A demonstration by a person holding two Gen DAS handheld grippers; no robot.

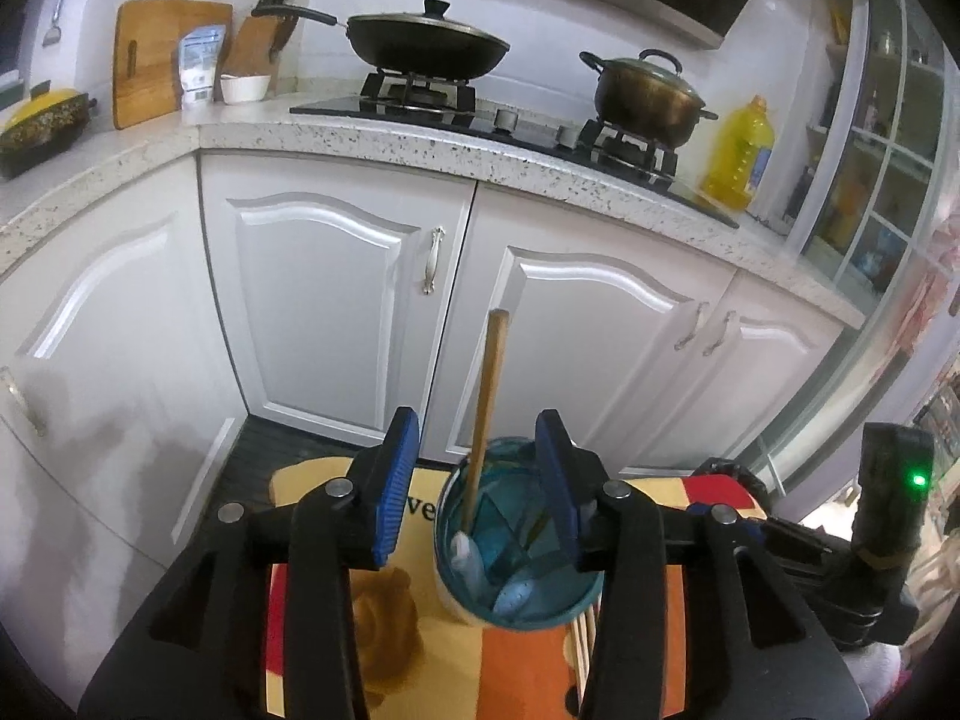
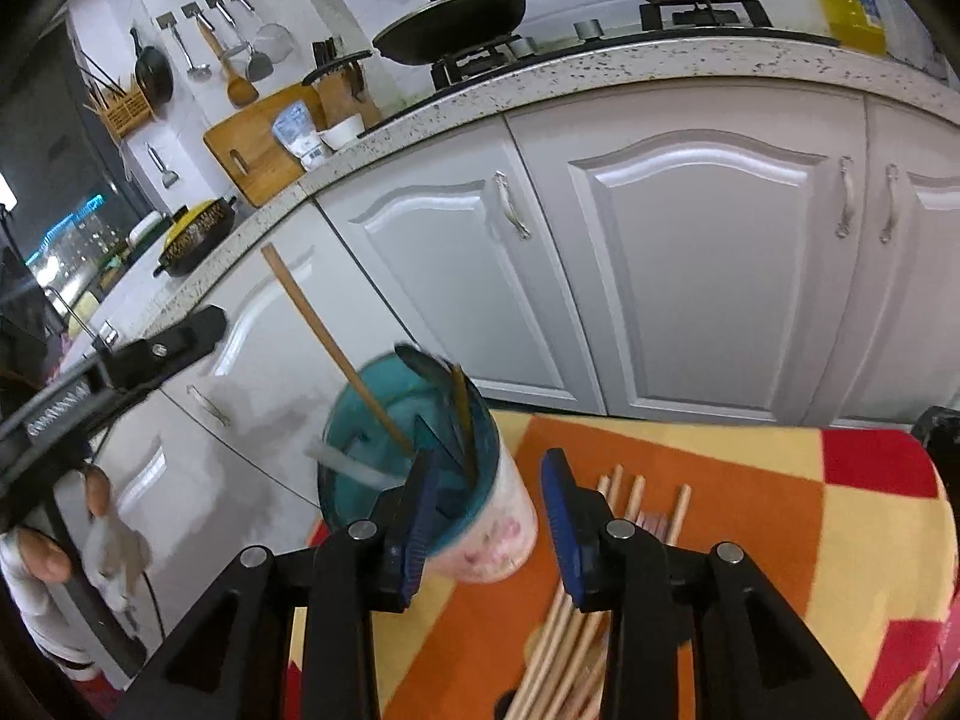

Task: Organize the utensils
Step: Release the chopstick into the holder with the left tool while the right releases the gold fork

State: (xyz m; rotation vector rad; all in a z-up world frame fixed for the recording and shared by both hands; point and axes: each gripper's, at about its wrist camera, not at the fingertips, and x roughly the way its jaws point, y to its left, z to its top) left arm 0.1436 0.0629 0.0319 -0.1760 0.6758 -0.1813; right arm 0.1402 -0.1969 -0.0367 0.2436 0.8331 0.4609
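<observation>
- The left gripper (image 1: 477, 480) is seen with its jaws spread and nothing pinched; the pads touch nothing.
- The teal-rimmed cup (image 1: 516, 612) stands just ahead of that gripper, partly behind its right pad, on a patterned cloth (image 1: 510, 678).
- One wooden chopstick (image 1: 487, 414) is leaned upright in the cup, between the two pads but clear of them; a white utensil (image 1: 465, 546) lies inside too.
- The right gripper (image 2: 489, 516) is likewise held parted and empty, the cup (image 2: 480, 546) just to its left.
- A bundle of loose chopsticks (image 2: 570, 648) lies on the cloth directly beneath and ahead of the right gripper.
- The step in hand is judged to be the interval after a drop into the cup.
- Next, the right gripper should be lowered onto a loose chopstick and closed on it.
</observation>
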